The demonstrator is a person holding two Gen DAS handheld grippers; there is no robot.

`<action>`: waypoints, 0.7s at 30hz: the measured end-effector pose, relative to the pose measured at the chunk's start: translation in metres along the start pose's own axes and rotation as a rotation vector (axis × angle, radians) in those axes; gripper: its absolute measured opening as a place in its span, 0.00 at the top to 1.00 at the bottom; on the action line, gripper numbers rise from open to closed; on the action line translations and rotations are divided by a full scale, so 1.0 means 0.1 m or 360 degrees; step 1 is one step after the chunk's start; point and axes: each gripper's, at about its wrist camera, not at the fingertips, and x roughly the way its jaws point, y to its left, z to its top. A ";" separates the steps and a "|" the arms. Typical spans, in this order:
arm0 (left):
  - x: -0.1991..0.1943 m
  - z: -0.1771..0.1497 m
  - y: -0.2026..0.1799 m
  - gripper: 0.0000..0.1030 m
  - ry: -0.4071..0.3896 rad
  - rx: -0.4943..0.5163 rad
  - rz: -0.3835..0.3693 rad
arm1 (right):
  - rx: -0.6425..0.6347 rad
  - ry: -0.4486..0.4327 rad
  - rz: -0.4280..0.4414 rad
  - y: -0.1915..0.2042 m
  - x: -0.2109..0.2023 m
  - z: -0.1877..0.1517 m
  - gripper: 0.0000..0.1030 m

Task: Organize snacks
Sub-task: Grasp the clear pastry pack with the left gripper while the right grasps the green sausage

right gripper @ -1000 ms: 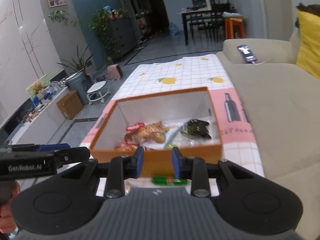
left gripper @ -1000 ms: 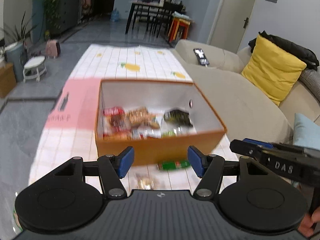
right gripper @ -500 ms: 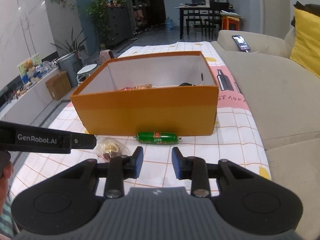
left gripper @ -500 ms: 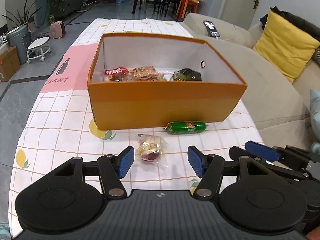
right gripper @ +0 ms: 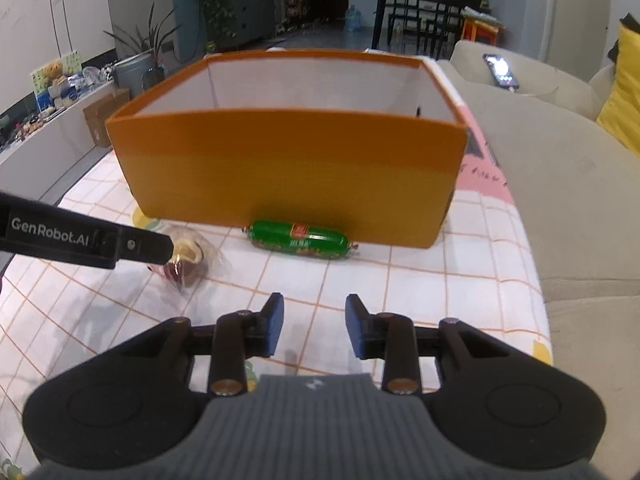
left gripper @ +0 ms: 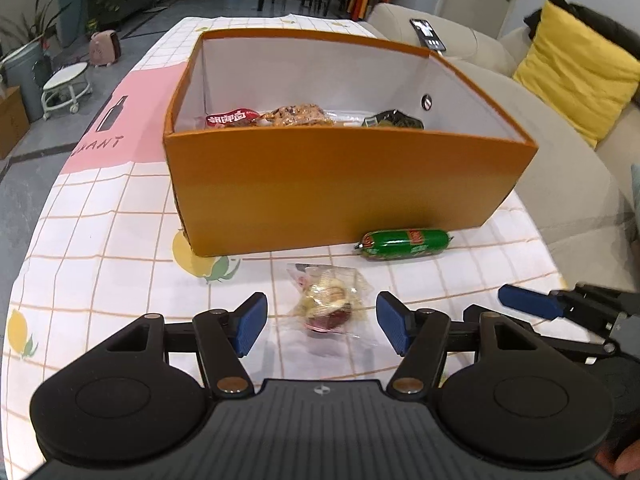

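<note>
An orange box [left gripper: 344,184] with a white inside stands on the checked tablecloth [left gripper: 100,240] and holds several snack packets [left gripper: 296,114]. In front of it lie a green sausage stick [left gripper: 406,243] and a clear-wrapped snack [left gripper: 330,302]. My left gripper [left gripper: 322,322] is open low over the cloth, with the clear-wrapped snack lying between its blue pads, which do not press on it. My right gripper [right gripper: 314,326] hovers short of the green sausage stick [right gripper: 298,238]; its jaws are opening and nothing is between them. The left gripper's finger [right gripper: 132,246] crosses the clear-wrapped snack [right gripper: 188,262] in the right wrist view.
A beige sofa [left gripper: 560,168] runs along the table's right side, with a yellow cushion [left gripper: 576,76] and a phone [left gripper: 428,34] on it. A small stool [left gripper: 66,88] and plants stand on the floor at left. Dining chairs are far behind.
Both grippers have come down from above the box to just above the cloth in front of it. The right gripper's jaws have widened. The clear-wrapped snack now lies between the left pads.
</note>
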 end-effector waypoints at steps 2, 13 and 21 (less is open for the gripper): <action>0.07 -0.01 0.01 0.29 0.0023 0.0026 -0.0003 | -0.0003 0.0013 0.0015 -0.01 0.06 0.00 0.63; 0.28 -0.02 0.03 0.37 0.0085 0.0044 -0.0072 | -0.0171 0.0020 0.0045 -0.08 0.43 0.15 0.58; 0.35 -0.02 0.07 0.41 0.0100 -0.0009 -0.0058 | -0.0342 -0.0019 0.0087 -0.10 0.60 0.29 0.47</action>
